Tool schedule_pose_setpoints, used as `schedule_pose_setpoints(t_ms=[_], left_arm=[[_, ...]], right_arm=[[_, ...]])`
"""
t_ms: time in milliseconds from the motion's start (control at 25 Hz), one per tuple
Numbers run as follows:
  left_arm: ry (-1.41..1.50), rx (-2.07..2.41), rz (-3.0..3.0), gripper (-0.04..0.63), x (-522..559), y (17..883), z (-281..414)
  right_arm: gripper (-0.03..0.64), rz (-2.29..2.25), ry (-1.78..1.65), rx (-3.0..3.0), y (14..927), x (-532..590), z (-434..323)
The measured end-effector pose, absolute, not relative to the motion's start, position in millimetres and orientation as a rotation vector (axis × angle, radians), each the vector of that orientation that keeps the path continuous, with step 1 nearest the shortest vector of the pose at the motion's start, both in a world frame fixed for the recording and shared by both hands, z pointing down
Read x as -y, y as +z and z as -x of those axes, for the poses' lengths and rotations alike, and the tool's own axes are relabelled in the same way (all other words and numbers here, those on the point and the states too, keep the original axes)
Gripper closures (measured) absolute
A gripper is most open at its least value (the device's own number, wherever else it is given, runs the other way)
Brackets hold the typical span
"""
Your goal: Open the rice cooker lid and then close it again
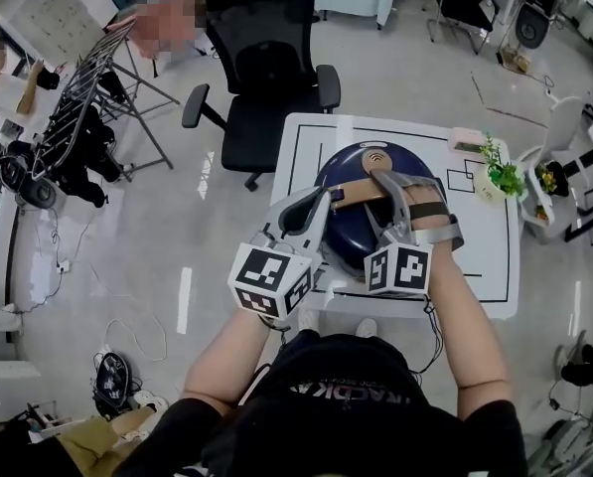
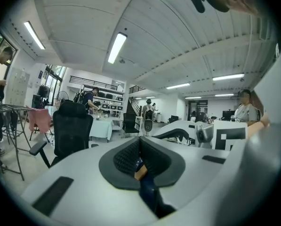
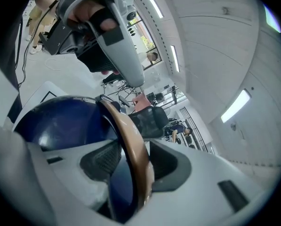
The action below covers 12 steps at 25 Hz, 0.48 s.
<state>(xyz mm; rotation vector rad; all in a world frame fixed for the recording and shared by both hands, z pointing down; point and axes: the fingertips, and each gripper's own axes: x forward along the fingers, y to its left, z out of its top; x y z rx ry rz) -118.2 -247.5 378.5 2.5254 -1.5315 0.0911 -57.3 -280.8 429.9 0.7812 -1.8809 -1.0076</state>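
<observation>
The dark blue rice cooker sits in the middle of the white desk, its domed lid down as far as the head view shows. Its front half and the lid's seam are covered by the two marker cubes and the person's forearms.

A tan handle arcs over the dome. The left tongs meet its left end. In the left gripper view they are pressed together, with only a sliver of tan and a dark blue strip showing low in the cleft (too little to tell how much of the handle is caught).

The right tongs sit at the handle's right part. In the right gripper view they pinch the tan strip, which runs edge-on and fills the gap from pad to pad. The blue dome bulges behind, and its lower edge is cut off by the tongs' grey body.

Beyond the desk stands a black office chair. A small potted plant is at the desk's right corner.
</observation>
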Motion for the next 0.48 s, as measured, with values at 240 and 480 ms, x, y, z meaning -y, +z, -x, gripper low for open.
schedule_pose_setpoints(t_ms=[240, 480], left_arm=[[0.127, 1.459, -2.551, 0.592, 258.0, 390.0, 118.5], [0.158, 1.403, -2.571, 0.592, 266.3, 400.7, 116.3]], right_arm=[[0.431, -0.795, -0.971, 1.884, 428.3, 280.4, 58.8], [0.433, -0.789, -0.961, 1.887, 428.8, 280.7, 59.1]])
